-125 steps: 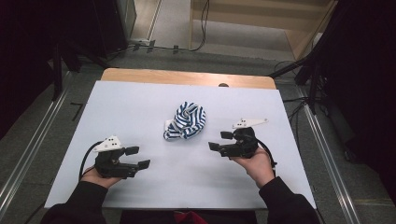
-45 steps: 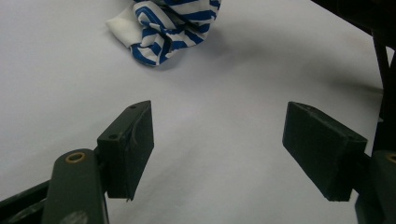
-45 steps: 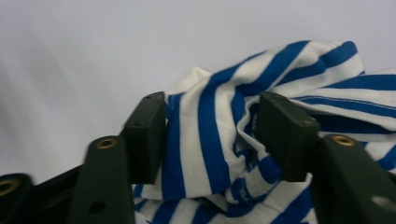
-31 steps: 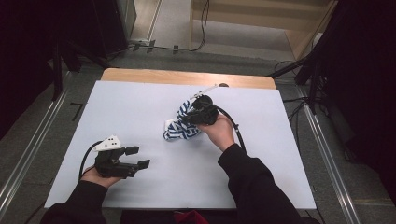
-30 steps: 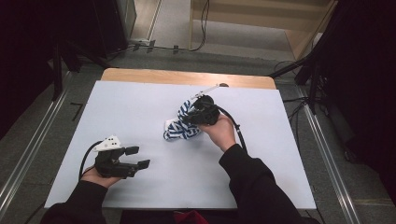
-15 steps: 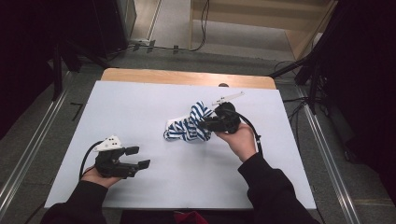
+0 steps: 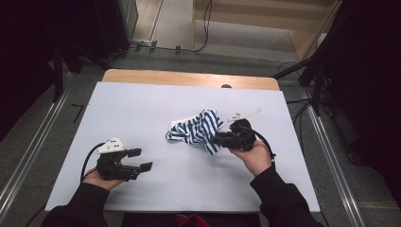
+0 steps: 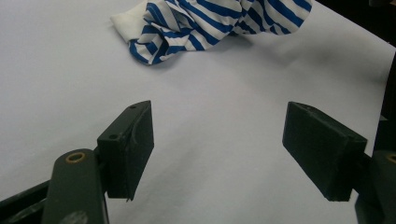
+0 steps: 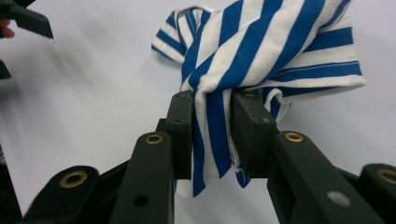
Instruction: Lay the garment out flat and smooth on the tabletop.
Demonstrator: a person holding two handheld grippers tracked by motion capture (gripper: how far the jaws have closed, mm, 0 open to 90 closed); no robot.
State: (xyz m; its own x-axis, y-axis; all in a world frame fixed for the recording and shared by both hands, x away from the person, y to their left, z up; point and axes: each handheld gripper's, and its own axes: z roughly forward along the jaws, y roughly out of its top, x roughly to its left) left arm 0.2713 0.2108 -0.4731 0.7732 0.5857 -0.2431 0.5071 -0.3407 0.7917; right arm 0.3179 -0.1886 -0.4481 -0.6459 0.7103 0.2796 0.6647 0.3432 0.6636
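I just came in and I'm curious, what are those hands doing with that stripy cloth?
A person at a white table holds a claw tool in each hand. The right claw is shut on a bunched fold of the blue-and-white striped cloth, gripping it at one edge. The left claw is open with nothing between its jaws, resting near the table's front, apart from the cloth.

One blue-and-white striped cloth (image 7: 197,130) lies bunched near the middle of the tabletop (image 7: 142,104), a little toward the right edge. Two handheld grippers are over the tabletop: the left gripper (image 7: 142,160) near the front left corner and the right gripper (image 7: 218,140) right of the middle, at the cloth. Two hands hold them, one each. One strip of bare wood (image 7: 189,78) runs along the far edge.
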